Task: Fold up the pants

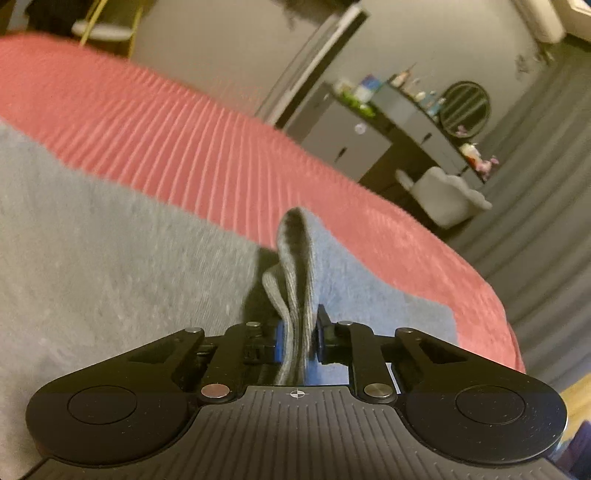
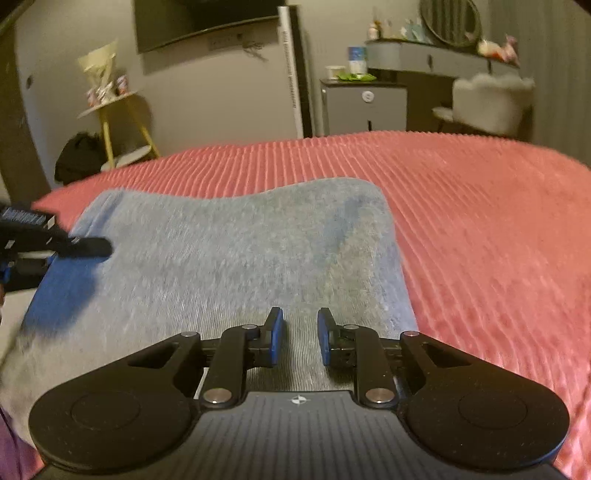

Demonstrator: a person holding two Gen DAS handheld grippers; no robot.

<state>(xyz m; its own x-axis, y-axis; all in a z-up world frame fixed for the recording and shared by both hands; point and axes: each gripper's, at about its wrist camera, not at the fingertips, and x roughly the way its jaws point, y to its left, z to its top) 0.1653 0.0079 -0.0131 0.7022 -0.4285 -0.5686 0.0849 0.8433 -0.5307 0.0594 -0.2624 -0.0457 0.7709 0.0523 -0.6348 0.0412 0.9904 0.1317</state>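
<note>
Grey knit pants [image 2: 229, 266] lie spread over a bed with a ribbed coral-red bedspread [image 2: 480, 229], their far edge curving just short of the bedspread's bare right half. The left tongs [image 1: 297, 338] are pinched tight on a bunched fold of the grey fabric, which stands up between the blue pads [image 1: 279, 341]. The right tongs [image 2: 300, 336] hang just over the cloth with a narrow gap between their pads and only flat cloth showing in that gap, gripping nothing. Seen from the right wrist, the left tongs come in at the left edge of the pants, a printed label on their body too blurred to read.

Beyond the bed stand a small grey cabinet [image 2: 365, 107] with a white tub and green things on top, a tall white tower fan [image 2: 291, 74], a grey dressing table [image 2: 436, 55] with a round dark mirror [image 2: 448, 20], and a fluffy white chair [image 2: 491, 101]. To the left are a yellow-legged side table [image 2: 118, 118] carrying packets, a black bag [image 2: 79, 157] on the floor, and a dark screen [image 2: 207, 22] on the wall. Grey curtains [image 1: 546, 221] hang at the right.
</note>
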